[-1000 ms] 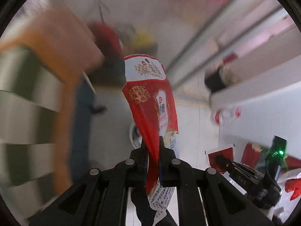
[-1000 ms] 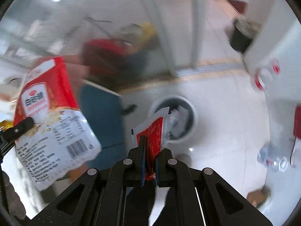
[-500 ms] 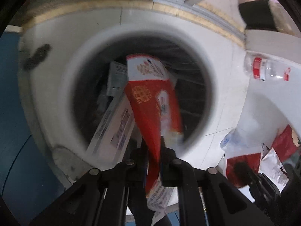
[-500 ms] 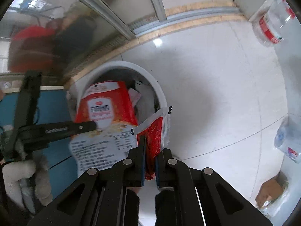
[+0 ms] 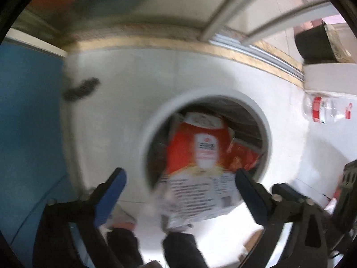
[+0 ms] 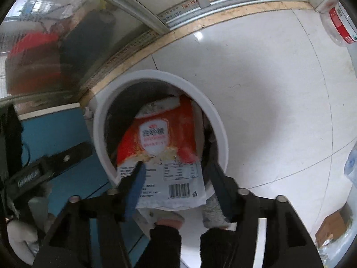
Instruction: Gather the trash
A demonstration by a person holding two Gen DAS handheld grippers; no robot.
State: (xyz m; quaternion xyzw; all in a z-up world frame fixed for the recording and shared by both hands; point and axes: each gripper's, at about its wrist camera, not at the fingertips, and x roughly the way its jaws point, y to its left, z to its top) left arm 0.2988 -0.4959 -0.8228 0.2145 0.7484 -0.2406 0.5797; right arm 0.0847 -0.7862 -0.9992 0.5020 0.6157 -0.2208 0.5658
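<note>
Jaws of the left gripper (image 5: 178, 176) are spread wide and have just been opening; nothing is clamped between them. The large red-and-white packet (image 5: 198, 156) is seen between and beyond the blue pads, blurred, apparently loose over the white bin (image 5: 265, 134), its upper part inside the rim and its printed lower end hanging over the near edge. Jaws of the right gripper (image 6: 176, 172) have likewise just been opening and stand partly apart; no pad is seen pressing on anything. A smaller red wrapper (image 5: 243, 154) is glimpsed inside the bin, to the right of the large packet

Progress, as judged: both grippers are emptied at the bin, so this drop counts as done or nearly so. Left to collect: a clear plastic bottle (image 6: 339, 22) with a red label, lying on the floor well apart from the bin on its right; a second clear bottle (image 6: 351, 167) at the right edge; a brown cardboard scrap (image 6: 332, 225) nearer than the bin, also to its right

Writing: the packet carries a white shield emblem with characters, too blurred to be read; a barcode (image 6: 179, 189) and a small recycling-type mark are noted on its white lower panel. Fine print cannot be made out. No brand is legible on the bottles
</note>
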